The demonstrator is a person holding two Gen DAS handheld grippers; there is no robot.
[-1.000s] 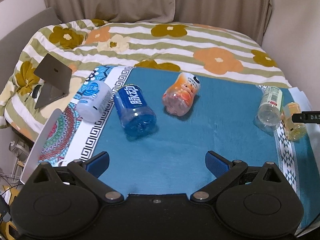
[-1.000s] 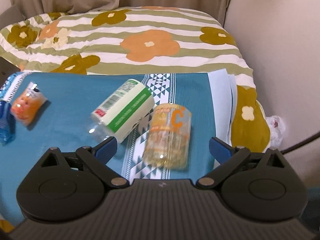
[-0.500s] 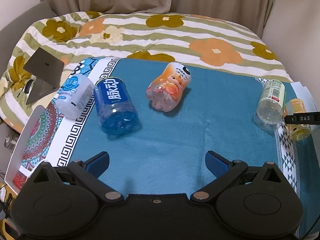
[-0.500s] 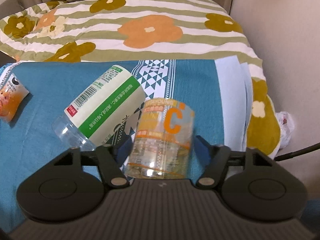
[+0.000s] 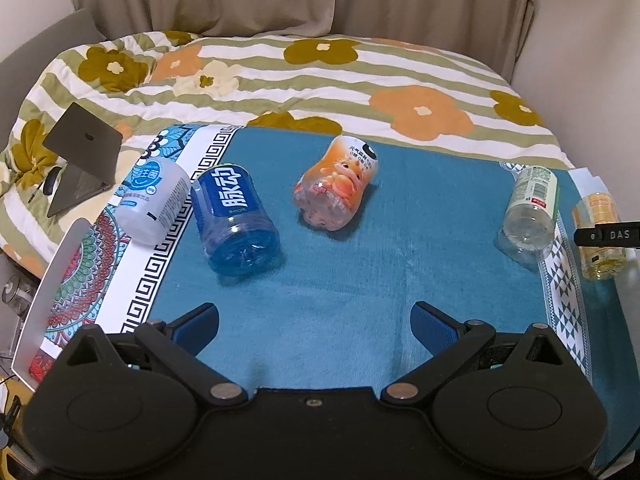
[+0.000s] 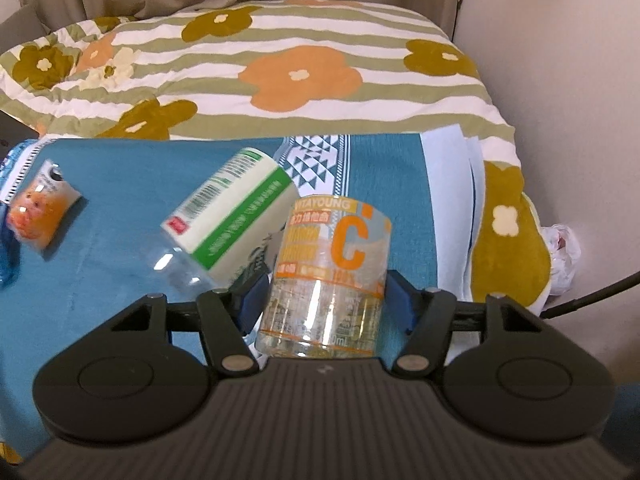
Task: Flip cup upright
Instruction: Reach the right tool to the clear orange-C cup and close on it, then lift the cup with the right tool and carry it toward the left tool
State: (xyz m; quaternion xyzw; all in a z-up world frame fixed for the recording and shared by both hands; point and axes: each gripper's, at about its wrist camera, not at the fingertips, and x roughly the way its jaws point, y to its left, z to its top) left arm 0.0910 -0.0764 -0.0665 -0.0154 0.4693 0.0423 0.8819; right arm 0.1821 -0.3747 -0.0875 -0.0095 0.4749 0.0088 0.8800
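Note:
Several cut-bottle cups lie on their sides on a teal cloth (image 5: 360, 272). My right gripper (image 6: 326, 300) is shut on the clear yellow cup with an orange C label (image 6: 332, 276); the blue pads press both its sides. That cup also shows at the right edge of the left wrist view (image 5: 600, 236). A green-and-white label cup (image 6: 236, 216) lies touching it on its left, also in the left wrist view (image 5: 530, 208). My left gripper (image 5: 314, 326) is open and empty above the cloth. An orange cup (image 5: 338, 184), a blue cup (image 5: 234, 220) and a white cup (image 5: 154, 200) lie ahead of it.
A flowered striped quilt (image 5: 320, 76) covers the bed behind the cloth. A grey laptop (image 5: 80, 156) stands open at the left. White paper sheets (image 6: 452, 184) lie at the cloth's right edge. A wall (image 6: 560, 80) is close on the right.
My right gripper moved forward around the yellow cup and closed on it. The left gripper shifted slightly, staying open.

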